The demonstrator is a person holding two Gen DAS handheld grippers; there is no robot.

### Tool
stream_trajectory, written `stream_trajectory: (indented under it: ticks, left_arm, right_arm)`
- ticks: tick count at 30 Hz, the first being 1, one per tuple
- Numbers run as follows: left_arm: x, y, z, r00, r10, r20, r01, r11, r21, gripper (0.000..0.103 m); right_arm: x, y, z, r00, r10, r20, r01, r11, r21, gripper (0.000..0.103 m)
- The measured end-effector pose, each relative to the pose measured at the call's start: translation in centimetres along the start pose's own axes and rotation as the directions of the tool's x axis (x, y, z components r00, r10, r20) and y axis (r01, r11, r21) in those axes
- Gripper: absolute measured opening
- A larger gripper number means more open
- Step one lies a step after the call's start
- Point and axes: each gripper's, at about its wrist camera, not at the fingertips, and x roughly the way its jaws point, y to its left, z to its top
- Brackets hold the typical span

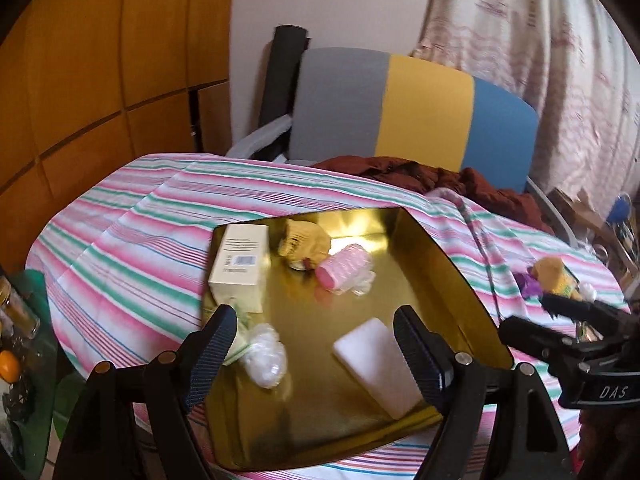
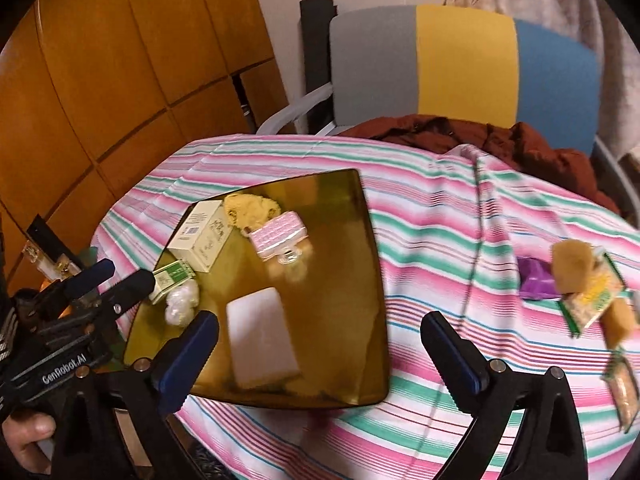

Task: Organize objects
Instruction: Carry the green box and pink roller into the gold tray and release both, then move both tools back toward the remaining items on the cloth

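A home room: striped tablecloth (image 1: 132,232), tricolour chair (image 1: 412,108), patterned curtain (image 1: 540,40), wooden cabinets (image 1: 100,60).

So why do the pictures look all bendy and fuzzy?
Both views use fisheye lenses, so edges curve and corners go black. In the left wrist view the gold tray shows bright glare; in the right wrist view the snack packets are smeared by motion blur.
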Motion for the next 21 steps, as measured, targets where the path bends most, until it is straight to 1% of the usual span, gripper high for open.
stream_trajectory:
  ticks: [5, 7, 16, 21]
  left_arm:
    - [-0.2, -2.2, -0.4, 1.0, -0.028, -0.005, 0.028, 0.998, 0.054, 0.082]
    - [-0.1, -2.9, -0.5, 1.0, -0.03, -0.009, 0.03, 0.996, 0.079, 0.082]
    - [0.0, -5.5, -1.2, 0.997, -0.072, -0.039, 0.077, 0.987, 0.144, 0.082]
    - [0.3, -7.2, -1.7, 0.993, -0.098, -0.058, 0.107, 0.977, 0.184, 0.082]
  right_arm:
    - [-1.5, -0.8, -0.6, 0.997, -0.066, 0.04, 0.067, 0.997, -0.032, 0.103]
    - [-1.7, -1.3, -0.7, 0.996, -0.075, 0.041, 0.076, 0.997, -0.031, 0.103]
    - [-2.3, -5.4, -2.1, 0.992, -0.128, 0.01, 0.127, 0.991, 0.046, 0.103]
    - [-2.8, -9.1, -2.8, 0.988, -0.152, -0.023, 0.154, 0.981, 0.118, 0.103]
